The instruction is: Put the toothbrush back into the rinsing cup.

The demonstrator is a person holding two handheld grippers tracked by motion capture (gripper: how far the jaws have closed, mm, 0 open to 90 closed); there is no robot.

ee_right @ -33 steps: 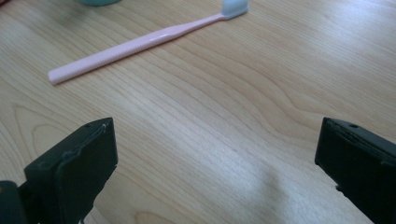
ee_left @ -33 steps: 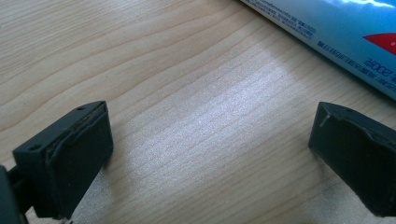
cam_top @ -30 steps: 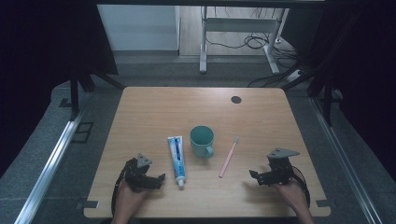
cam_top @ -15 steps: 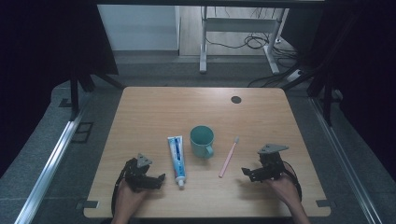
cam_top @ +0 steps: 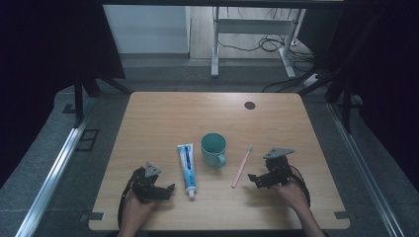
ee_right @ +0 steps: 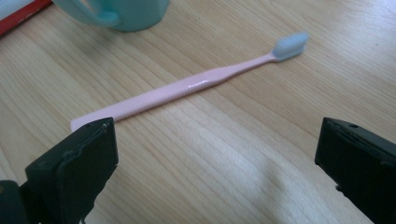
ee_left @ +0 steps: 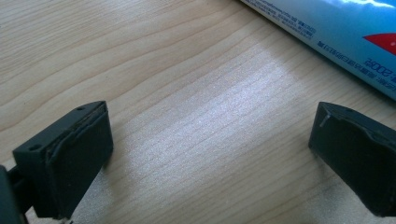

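High view — pale wood table (cam_top: 163, 123), grey floor (cam_top: 59, 163) — dark surrounds

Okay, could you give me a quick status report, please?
Both grippers open, empty: left gripper, right gripper. Right one faces pink toothbrush, flat on table. Nothing between.
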